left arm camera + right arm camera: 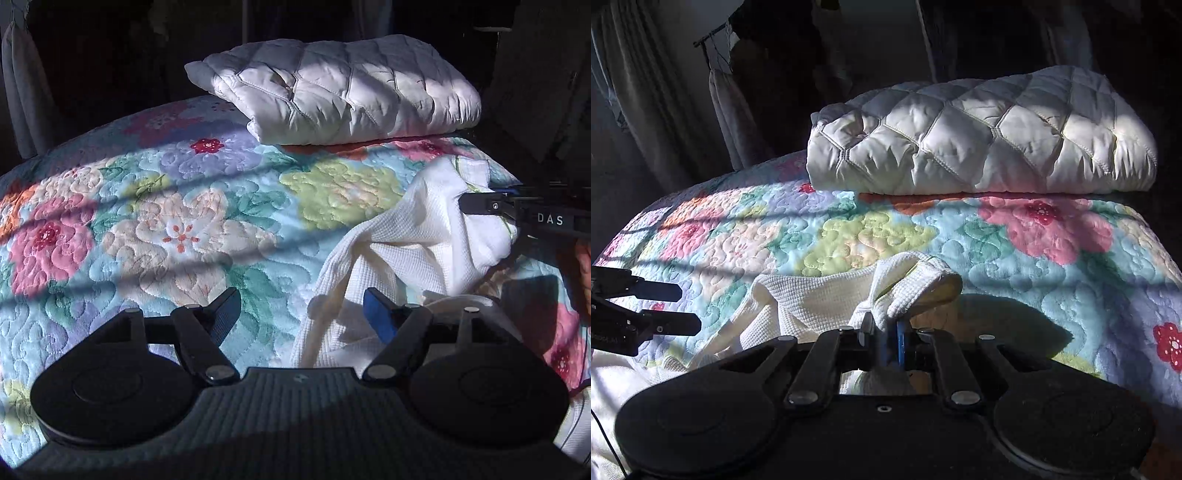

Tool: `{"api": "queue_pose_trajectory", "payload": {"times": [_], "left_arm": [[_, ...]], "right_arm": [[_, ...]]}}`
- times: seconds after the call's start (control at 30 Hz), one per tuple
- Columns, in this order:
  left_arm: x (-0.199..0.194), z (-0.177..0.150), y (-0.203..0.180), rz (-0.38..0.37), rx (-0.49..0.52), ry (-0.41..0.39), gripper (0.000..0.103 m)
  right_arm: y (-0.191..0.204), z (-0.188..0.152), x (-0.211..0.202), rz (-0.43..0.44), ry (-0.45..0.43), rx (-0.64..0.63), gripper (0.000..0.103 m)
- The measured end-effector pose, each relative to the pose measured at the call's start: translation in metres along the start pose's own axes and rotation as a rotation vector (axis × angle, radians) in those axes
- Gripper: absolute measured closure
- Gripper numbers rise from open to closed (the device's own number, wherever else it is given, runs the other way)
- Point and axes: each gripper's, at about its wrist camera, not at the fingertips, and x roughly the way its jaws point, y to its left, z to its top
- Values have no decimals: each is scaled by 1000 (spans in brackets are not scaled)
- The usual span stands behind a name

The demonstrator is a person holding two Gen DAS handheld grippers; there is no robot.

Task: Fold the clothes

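- One white waffle garment (812, 306), near, rumpled on one flowered quilt (1052, 266).
- One folded padded blanket (979, 147), far.
- Two grippers: right gripper (882, 332) clamped on garment; left gripper (303, 310) wide apart, empty.

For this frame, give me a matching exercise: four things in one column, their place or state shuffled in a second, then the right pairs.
Things:
1. left gripper
2. right gripper
3. white quilted padded bundle
4. cream waffle-knit garment

States:
A. folded, lying at the far end of the floral quilted bedspread
B. crumpled and unfolded at the near end of the bed
C. fingers apart, nothing between them
D. shut on a bunched fold of cloth

Pairs: 1-C, 2-D, 3-A, 4-B
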Motion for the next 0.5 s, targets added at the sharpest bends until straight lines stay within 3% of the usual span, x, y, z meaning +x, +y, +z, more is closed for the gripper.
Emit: {"api": "queue_pose_trajectory", "payload": {"times": [0.1,0.23,0.3,0.43,0.5], "left_arm": [[16,10,-3,23,6,3,20],[30,20,5,-5,-24,-9,20],[25,21,10,-40,-52,-68,20],[6,24,21,-186,-129,-174,20],[-2,26,23,-216,-147,-212,26]], "right_arm": [[20,49,-19,50,-199,-89,90],[40,96,-43,138,-360,-175,90],[44,110,-49,158,-397,-193,90],[41,128,-50,234,-431,-165,90],[37,133,-49,260,-443,-126,89]]}}
